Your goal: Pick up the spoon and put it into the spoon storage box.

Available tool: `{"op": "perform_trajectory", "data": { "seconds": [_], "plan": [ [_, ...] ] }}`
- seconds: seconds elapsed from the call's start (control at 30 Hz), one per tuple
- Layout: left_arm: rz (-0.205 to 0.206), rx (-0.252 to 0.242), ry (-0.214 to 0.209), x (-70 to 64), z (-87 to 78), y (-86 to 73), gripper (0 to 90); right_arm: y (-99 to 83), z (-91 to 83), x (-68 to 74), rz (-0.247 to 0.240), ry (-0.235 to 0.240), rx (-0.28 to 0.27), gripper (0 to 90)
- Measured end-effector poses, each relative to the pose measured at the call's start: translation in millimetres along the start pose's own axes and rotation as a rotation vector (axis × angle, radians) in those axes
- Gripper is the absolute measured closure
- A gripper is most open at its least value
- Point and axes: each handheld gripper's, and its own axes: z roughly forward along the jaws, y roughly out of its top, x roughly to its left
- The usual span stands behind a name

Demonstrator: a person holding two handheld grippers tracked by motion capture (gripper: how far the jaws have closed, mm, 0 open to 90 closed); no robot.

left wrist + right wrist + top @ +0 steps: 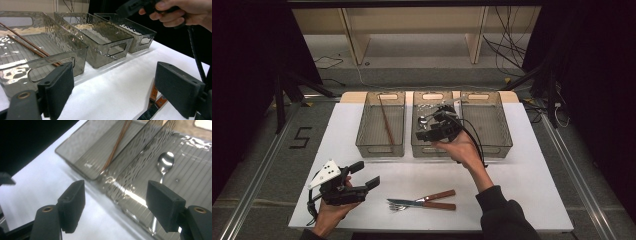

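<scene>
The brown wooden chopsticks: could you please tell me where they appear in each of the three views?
High view: brown wooden chopsticks lie in the leftmost clear grey plastic bin.
Left gripper view: far left, inside that bin.
Right gripper view: top centre, slanting down.
Shared landmark: the bin holding them.

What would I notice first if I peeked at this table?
Probably the three clear bins in a row at the back of the white table: chopsticks lie in the left one and a spoon in the middle one. The right gripper hovers open over the middle bin. Nearer the person, a knife and fork lie beside the open left gripper.
</scene>
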Motion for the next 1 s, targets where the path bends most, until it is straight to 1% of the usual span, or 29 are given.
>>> {"op": "perform_trajectory", "data": {
  "seconds": [0.3,0.53,0.67,1.0],
  "plan": [
    [0.002,0.004,0.002,-0.2,0.2,-0.2,15.4,-27.5,-8.8,9.6,-0.035,0.023,0.017,31.7],
    [0.002,0.006,0.002,-0.2,0.5,-0.6,15.4,-46.3,-14.2,14.8,-0.056,0.035,0.036,29.1],
    [0.003,0.008,0.004,-0.3,0.6,-0.7,15.4,-54.3,-16.4,16.9,-0.059,0.047,0.034,28.0],
    [0.004,0.011,0.006,0.0,0.9,-1.4,15.4,-74.8,-17.0,29.3,-0.093,0.091,0.043,27.6]
  ]
}}
